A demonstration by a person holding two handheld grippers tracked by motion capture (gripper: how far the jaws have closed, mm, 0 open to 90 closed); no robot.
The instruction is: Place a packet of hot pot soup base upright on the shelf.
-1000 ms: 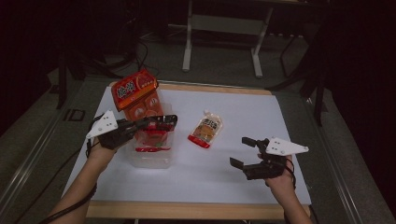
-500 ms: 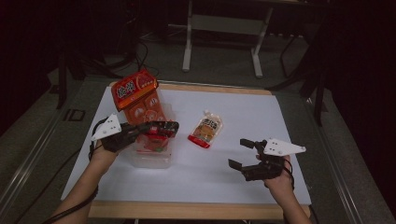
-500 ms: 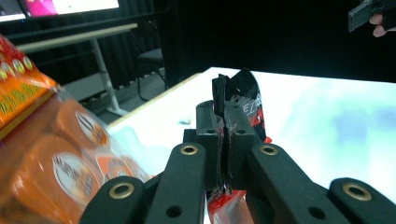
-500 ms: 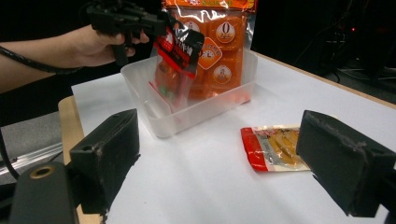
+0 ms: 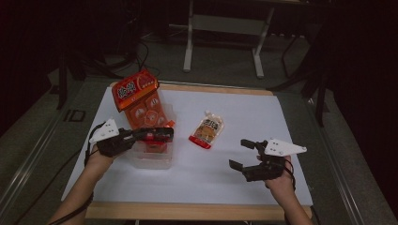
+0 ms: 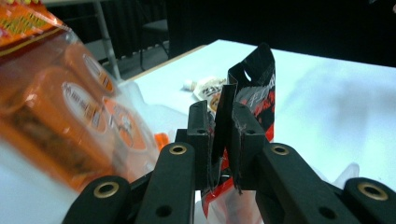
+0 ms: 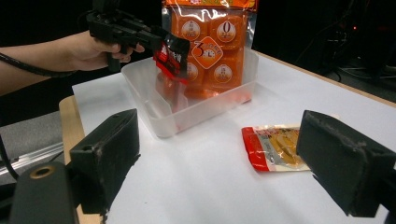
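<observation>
My left gripper (image 5: 166,134) (image 6: 222,126) (image 7: 159,39) holds a small red and black snack packet (image 5: 151,138) (image 6: 257,88) (image 7: 173,58) upright over a clear plastic bin (image 5: 152,161) (image 7: 187,116). Its jaws have just been opening slightly, with the packet's top edge still pinched between the pads and its lower end down inside the bin. A large orange multi-pack bag (image 5: 136,89) (image 7: 210,46) (image 6: 56,102) leans in the bin's far end. My right gripper (image 5: 240,153) (image 7: 219,140) stands open and empty, low over the table at the right.
A small orange and white pouch (image 5: 205,131) (image 7: 275,147) (image 6: 208,88) lies flat on the white table sheet (image 5: 263,117) between the bin and my right gripper. The wooden front edge (image 5: 187,211) runs along the near side. Metal stand legs (image 5: 190,51) rise beyond the table.
My left gripper has sunk a little with the packet, bringing it lower into the bin. The right gripper has stayed where it was.
</observation>
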